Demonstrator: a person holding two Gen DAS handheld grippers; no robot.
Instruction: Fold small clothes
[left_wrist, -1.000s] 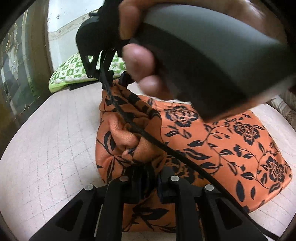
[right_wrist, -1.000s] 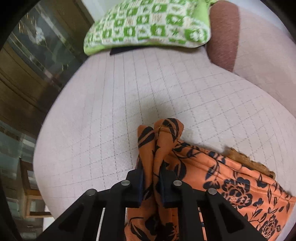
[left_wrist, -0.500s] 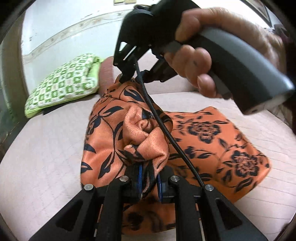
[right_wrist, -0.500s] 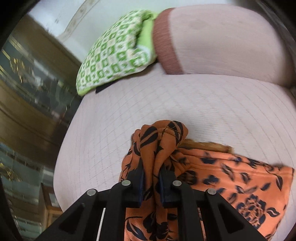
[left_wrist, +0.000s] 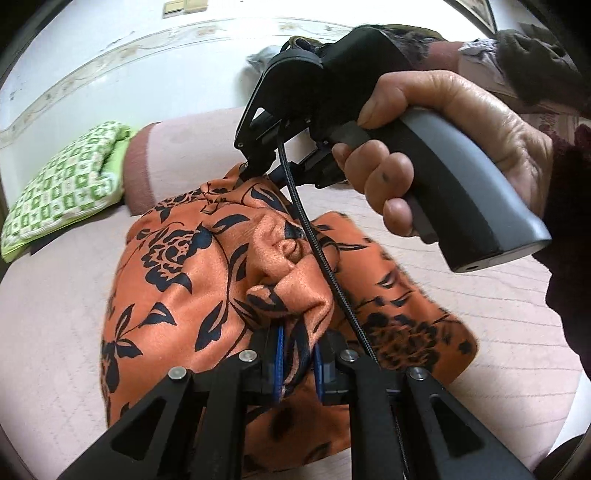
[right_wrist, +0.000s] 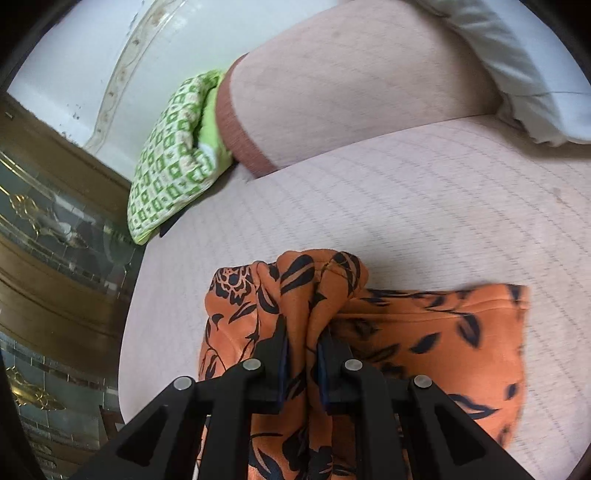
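An orange garment with a black flower print (left_wrist: 177, 280) lies partly lifted over the pink quilted bed. My left gripper (left_wrist: 298, 365) is shut on a bunched fold of it at the near edge. In the left wrist view the right gripper (left_wrist: 255, 173), held by a person's hand (left_wrist: 443, 147), pinches the cloth's far corner, and its black cable crosses the fabric. The right wrist view shows my right gripper (right_wrist: 301, 363) shut on a gathered corner of the same garment (right_wrist: 424, 332), the rest spreading to the right on the bed.
A green and white patterned pillow (left_wrist: 62, 192) (right_wrist: 170, 162) lies at the far left of the bed beside a pink bolster (right_wrist: 351, 85). A white pillow (right_wrist: 517, 74) sits at the right. A wooden cabinet with glass (right_wrist: 55, 258) stands left of the bed.
Both grippers have swung sideways with the garment still pinched. The right gripper and hand drew back from the left camera, and the cloth between them has lifted and bunched.
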